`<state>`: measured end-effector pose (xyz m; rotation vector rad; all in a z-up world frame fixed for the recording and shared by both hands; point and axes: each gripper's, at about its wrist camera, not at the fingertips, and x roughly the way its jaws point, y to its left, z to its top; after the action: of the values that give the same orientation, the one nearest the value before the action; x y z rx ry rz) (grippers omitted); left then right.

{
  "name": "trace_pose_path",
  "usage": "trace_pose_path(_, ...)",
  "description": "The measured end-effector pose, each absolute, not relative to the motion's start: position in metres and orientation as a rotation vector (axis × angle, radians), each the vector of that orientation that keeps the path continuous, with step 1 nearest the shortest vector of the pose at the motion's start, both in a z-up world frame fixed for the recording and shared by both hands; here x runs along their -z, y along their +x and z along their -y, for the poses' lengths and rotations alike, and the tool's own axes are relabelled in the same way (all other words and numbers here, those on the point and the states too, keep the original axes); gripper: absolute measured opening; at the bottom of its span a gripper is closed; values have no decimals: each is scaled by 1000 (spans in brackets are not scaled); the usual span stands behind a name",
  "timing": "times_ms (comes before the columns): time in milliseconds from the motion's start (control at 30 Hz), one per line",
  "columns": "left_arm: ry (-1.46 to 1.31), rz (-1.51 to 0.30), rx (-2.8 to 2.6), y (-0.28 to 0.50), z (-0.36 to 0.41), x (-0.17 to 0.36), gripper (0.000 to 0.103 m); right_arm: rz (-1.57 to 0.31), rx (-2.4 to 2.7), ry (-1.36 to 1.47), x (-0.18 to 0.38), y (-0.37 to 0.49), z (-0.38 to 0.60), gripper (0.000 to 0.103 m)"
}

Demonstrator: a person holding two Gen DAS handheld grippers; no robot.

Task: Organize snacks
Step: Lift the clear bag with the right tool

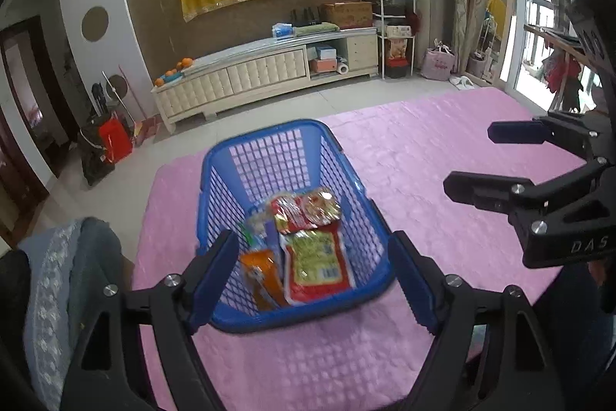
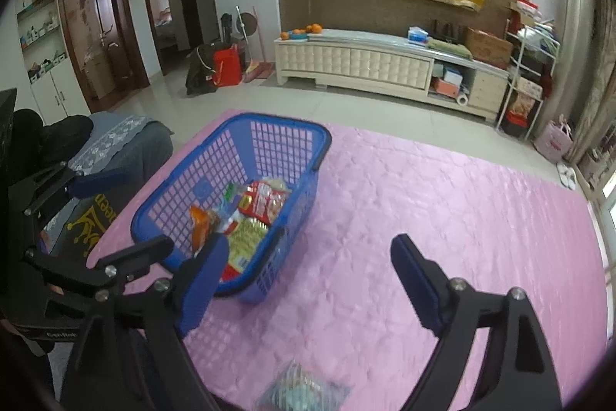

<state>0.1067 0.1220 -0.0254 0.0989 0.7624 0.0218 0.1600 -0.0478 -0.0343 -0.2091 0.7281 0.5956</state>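
The left gripper (image 1: 313, 280) stands with its jaws spread wide and nothing between the pads; its fingers frame the near end of the blue basket (image 1: 265, 137) without touching it. The right gripper (image 2: 304, 280) is likewise wide open and empty, positioned over the pink quilted cover (image 2: 442, 218) just to the right of the basket. In the left wrist view the right gripper appears at the right edge, well apart from the basket. The basket rests on the pink cover and already holds several snack packets: a red and green packet (image 1: 317, 262) lying flat at the near end, a red packet (image 1: 304, 208) beyond it, an orange packet (image 1: 261, 276) leaning against the left wall, and a clear wrapper with green print (image 1: 250, 230), whose contents cannot be made out. One item remains outside: a pale blue, blurred packet (image 2: 304, 388) lies on the cover at the lower edge of the right wrist view, near the right gripper. Judgement: the task is largely complete, with most snacks collected. Remaining work appears to be picking up the loose packet and placing it in the basket. No other loose snack is visible on the cover.
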Motion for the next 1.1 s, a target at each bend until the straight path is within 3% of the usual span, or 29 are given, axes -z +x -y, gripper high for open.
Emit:
trace_pose_path(67, 76, -756, -29, 100, -122, 29, 78, -731, -576, -209, 37, 155, 51, 100)
trace_pose_path(267, 62, -739, -33, 76, -113, 45, 83, -787, -509, -148, 58, 137, 71, 103)
trace_pose_path(333, 57, -752, -38, 73, -110, 53, 87, -837, -467, -135, 72, 135, 75, 103)
trace_pose_path(400, 50, -758, -45, 69, -108, 61, 102, -885, -411, -136, 88, 131, 78, 103)
trace_pose_path(433, 42, -764, -45, 67, -107, 65, 103, -907, -397, -129, 97, 128, 80, 103)
trace_pose_path(1100, -78, -895, -42, 53, -114, 120, 103, -1122, -373, -71, 170, 118, 80, 101)
